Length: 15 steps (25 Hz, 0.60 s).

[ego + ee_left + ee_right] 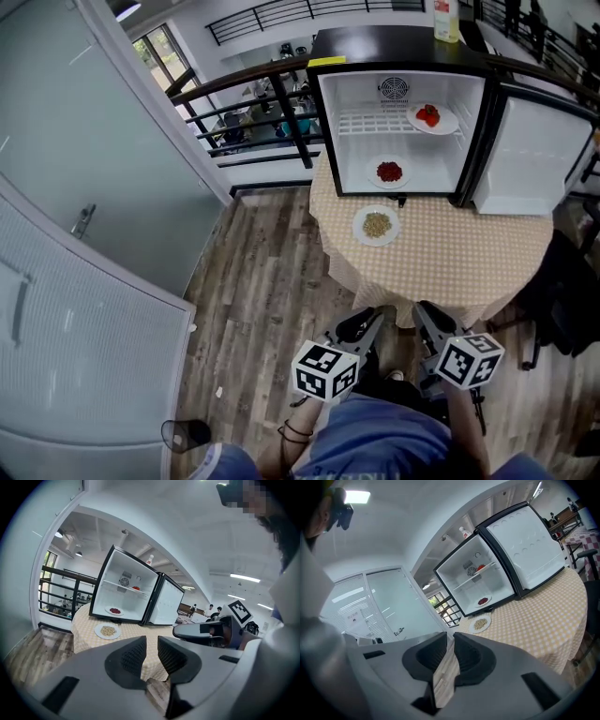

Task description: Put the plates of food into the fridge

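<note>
**Fig. One plate left outside the open fridge, both grippers empty.**
The left gripper (151,645) and right gripper (450,641) are held low, off the near edge of the table (469,267), each with jaws narrowly apart on nothing. The plate (357,226), set toward the tabletop's far left edge just before the fridge (328,122), is best taken by its near rim and kept level. Two plates (369,173) (455,123) are seen inside; the foods are too small to be named.
</note>
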### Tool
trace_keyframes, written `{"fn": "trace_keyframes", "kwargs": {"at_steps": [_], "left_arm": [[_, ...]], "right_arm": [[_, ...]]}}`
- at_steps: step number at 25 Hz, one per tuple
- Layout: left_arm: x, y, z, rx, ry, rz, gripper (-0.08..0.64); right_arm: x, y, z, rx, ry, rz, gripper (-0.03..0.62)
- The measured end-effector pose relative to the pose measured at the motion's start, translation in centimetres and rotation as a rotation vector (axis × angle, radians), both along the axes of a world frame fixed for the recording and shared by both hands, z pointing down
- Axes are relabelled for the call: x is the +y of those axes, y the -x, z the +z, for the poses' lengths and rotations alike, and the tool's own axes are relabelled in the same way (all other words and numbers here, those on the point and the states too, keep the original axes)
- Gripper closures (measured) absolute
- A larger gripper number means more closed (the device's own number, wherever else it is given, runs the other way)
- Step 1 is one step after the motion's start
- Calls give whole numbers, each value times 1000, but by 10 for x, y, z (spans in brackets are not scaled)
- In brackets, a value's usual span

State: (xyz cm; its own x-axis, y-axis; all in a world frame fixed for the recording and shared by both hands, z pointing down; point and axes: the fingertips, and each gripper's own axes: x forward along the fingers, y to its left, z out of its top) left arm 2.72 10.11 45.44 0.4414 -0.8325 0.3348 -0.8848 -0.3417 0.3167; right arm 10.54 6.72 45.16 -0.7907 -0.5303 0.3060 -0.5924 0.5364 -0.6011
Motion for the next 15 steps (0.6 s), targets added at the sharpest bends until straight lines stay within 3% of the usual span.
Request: {"fn": "trace_keyframes", "kwargs": {"at_steps": [8,15], "left_arm": [[2,-7,-2,-30,-13,8,492],[-8,-9,-4,11,-5,-7,492]], "right_arm": [[3,0,-1,-1,4,-23,531],[-2,-14,1,-2,10,10,531]]}}
